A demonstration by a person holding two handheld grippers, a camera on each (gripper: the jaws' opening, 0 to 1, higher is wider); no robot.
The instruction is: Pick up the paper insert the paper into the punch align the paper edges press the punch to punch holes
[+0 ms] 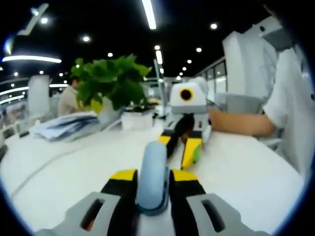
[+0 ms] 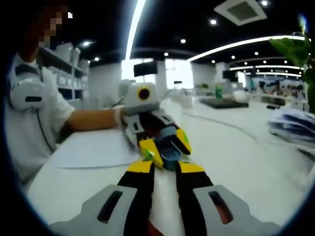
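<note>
In the left gripper point(image 1: 153, 178), a pale-blue rounded punch point(image 1: 152, 177).

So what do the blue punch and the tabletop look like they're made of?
The blue punch, held between the left hand-held gripper jaws, looks like smooth moulded plastic with a soft sheen, though painted metal is possible. The tabletop looks like matte white laminate, evenly coloured with only diffuse reflections.
</note>
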